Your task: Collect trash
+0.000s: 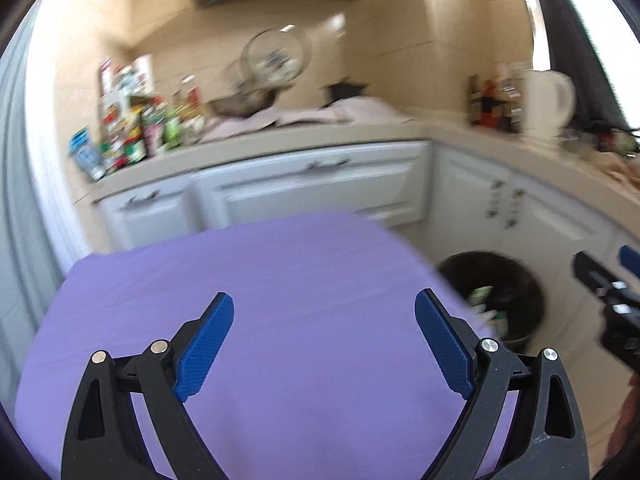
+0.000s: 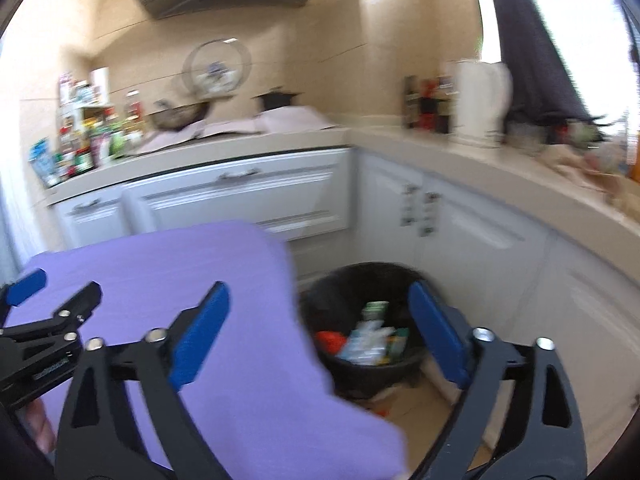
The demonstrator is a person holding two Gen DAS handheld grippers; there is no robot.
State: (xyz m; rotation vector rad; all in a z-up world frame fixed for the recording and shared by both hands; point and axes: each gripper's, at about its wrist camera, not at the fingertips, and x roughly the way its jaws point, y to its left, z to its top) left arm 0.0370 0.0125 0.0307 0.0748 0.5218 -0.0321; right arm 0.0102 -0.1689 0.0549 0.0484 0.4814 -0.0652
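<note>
Kitchen cabinets and a beige worktop crowded with bottles frame the scene, blurred in both wrist views. Below the left tool (image 1: 324, 340) spreads a purple cloth (image 1: 248, 280) over the counter, and as far as either view shows, nothing lies on it. That tool's blue pads stand wide apart with nothing between them. The right tool (image 2: 318, 332) is likewise released and empty, its jaws spread as wide as they appear to go; seen from the left wrist, it sits off at the right edge.

Ahead of the right tool and below it, on the floor against the corner cabinets, stands a black bin (image 2: 352, 276). Trash (image 2: 370, 340) sits inside: pale wrappers, a green packet and something red. A small red scrap appears to lie on the floor just by the bin's base, though blur makes it hard to identify.

Collection looks close to finished, judging by the bare cloth and the filled bin. What may remain is that floor scrap, and anything beyond the cameras' reach.
</note>
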